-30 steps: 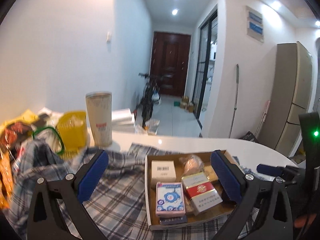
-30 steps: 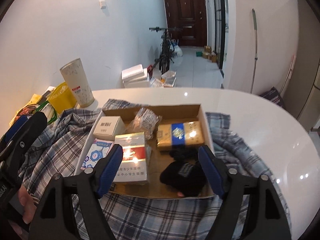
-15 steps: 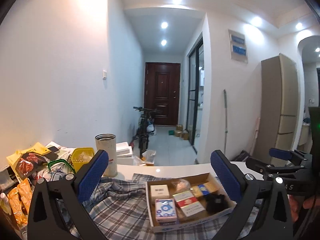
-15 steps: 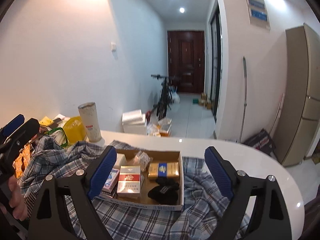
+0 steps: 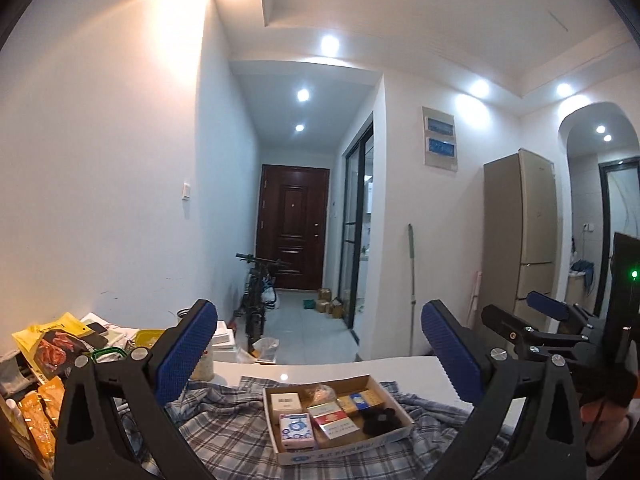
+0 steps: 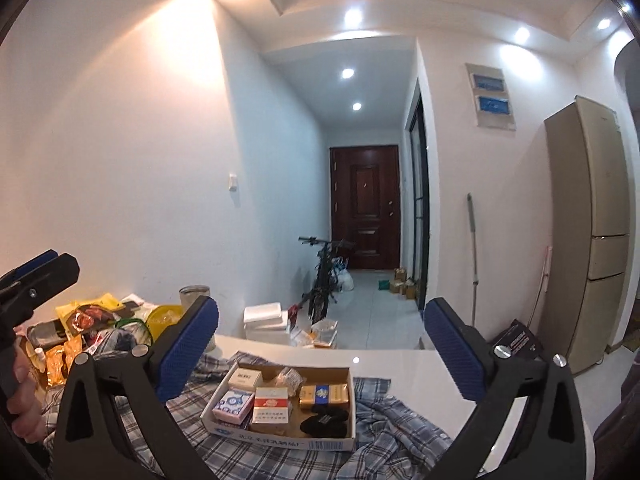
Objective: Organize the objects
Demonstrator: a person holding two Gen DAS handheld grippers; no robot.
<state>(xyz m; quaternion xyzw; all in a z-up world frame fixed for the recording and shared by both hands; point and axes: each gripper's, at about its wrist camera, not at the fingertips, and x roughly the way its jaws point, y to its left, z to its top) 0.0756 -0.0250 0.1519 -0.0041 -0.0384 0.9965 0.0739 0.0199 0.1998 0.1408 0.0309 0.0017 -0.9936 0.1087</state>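
Left wrist view shows the left hand-held gripper (image 5: 318, 354) low in the middle of the frame, with its two blue pads (image 5: 186, 348) spread wide and nothing between them. Right wrist view shows the right hand-held gripper (image 6: 320, 354) the same way: its jaws have just been opening, they stand wide apart, and nothing is between them.

A cardboard box (image 6: 280, 438) sits low in the middle of both views. It rests on a checked shirt (image 6: 400, 420) that is spread over the white bench (image 6: 400, 362). Inside the box, a small white box (image 6: 245, 379) sits in the far left corner. A blue and white card pack (image 6: 233, 402) lies in front of it. A red and white pack (image 6: 271, 404) lies beside the card pack. A gold pack with a blue band (image 6: 324, 395) lies to the right of the red one. A black cloth bundle (image 6: 324, 420) lies in the near right corner. A small clear bag (image 6: 289, 377) sits at the back of the box.

At the lower left of the frame, snack bags (image 6: 86, 316) and a yellow basket (image 6: 162, 316) crowd the end of the bench. A tall cup (image 6: 194, 294) stands just behind the left pad. A bicycle (image 6: 324, 276) leans in the hallway, near a dark brown door (image 6: 365, 208). A tall fridge (image 6: 592, 232) stands at the right edge.
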